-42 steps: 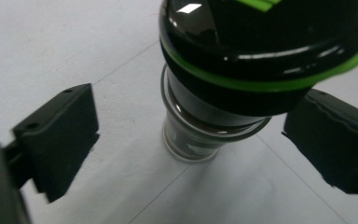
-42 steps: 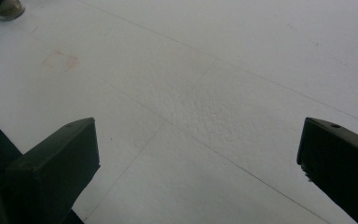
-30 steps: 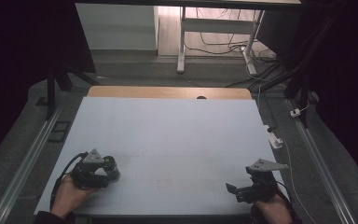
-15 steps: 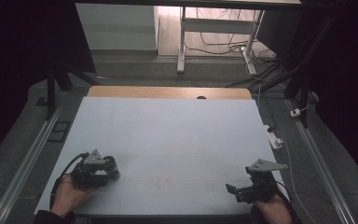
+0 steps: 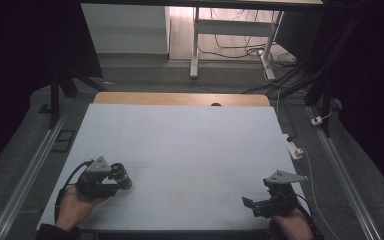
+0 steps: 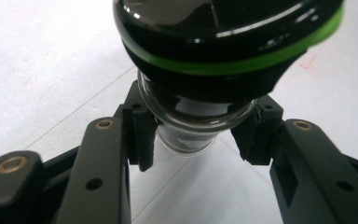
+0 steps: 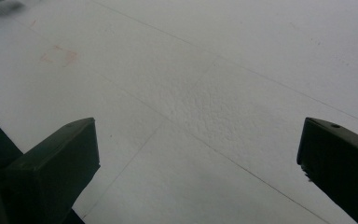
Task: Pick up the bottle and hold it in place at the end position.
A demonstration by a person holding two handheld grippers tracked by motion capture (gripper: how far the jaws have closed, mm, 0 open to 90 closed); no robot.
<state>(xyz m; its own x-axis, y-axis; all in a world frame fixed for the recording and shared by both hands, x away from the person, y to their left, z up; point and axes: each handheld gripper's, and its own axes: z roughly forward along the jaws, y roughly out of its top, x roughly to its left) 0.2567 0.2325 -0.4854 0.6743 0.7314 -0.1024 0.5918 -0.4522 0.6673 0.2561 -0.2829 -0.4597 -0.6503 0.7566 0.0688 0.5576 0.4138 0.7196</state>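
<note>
A small glass jar (image 6: pixel 191 126) with a black lid ringed in green (image 6: pixel 233 65) sits between the jaws of my left gripper (image 6: pixel 198 135), whose pads press on the glass neck from both sides. In the high view this gripper (image 5: pixel 120 179) rests low at the white table's near left, with the jar (image 5: pixel 122 175) at its tip and a hand behind it. My right gripper (image 5: pixel 250 204) is at the near right and points left. Its jaws (image 7: pixel 198 154) stand wide apart over bare white table, with nothing between them.
The white tabletop (image 5: pixel 180 135) has a wooden strip (image 5: pixel 180 98) along its far edge. A white power strip (image 5: pixel 294 149) and cable lie off the right edge. Metal rails (image 5: pixel 25 175) run along both sides. A faint red mark (image 5: pixel 176 196) lies near the front middle.
</note>
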